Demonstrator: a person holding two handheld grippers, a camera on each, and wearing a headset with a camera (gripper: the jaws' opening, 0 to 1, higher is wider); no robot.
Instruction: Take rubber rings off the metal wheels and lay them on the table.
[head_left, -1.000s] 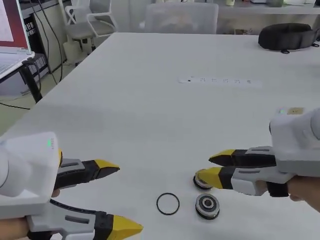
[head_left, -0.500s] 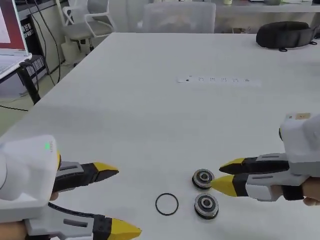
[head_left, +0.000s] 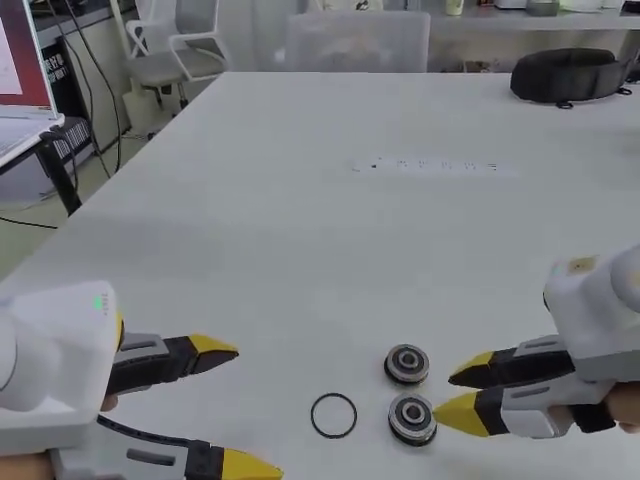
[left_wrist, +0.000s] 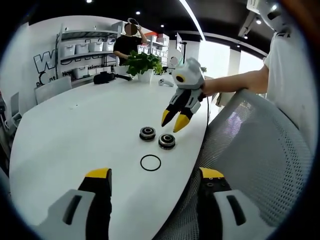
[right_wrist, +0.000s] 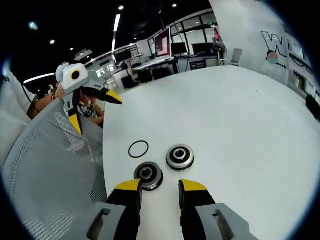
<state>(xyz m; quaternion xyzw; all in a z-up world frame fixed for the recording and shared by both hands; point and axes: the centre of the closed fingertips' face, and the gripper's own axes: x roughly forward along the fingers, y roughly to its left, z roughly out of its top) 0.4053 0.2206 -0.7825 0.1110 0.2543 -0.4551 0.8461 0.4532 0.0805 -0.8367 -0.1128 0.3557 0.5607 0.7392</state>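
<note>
On the white table (head_left: 300, 230), 1 loose rubber ring (head_left: 333, 415) lies flat near the front edge. Just to its right stand the nearer wheel (head_left: 412, 417) and, just behind that, the farther wheel (head_left: 406, 364). Both are metal wheels with a dark outer band, lying on their sides and apart from each other.

The right gripper (head_left: 450, 398) comes in from the right with its 2 yellow-tipped jaws a little apart and nothing between them. Its lower tip sits just beside the nearer wheel; whether it touches cannot be told. In the right gripper view, that wheel lies right at the tip of the left-hand jaw, outside the gap.

The left gripper (head_left: 245, 408) hovers at the lower left, well apart from the ring, with its jaws spread wide and empty. In the left gripper view, a mesh chair (left_wrist: 240, 165) stands beside the table edge.
</note>
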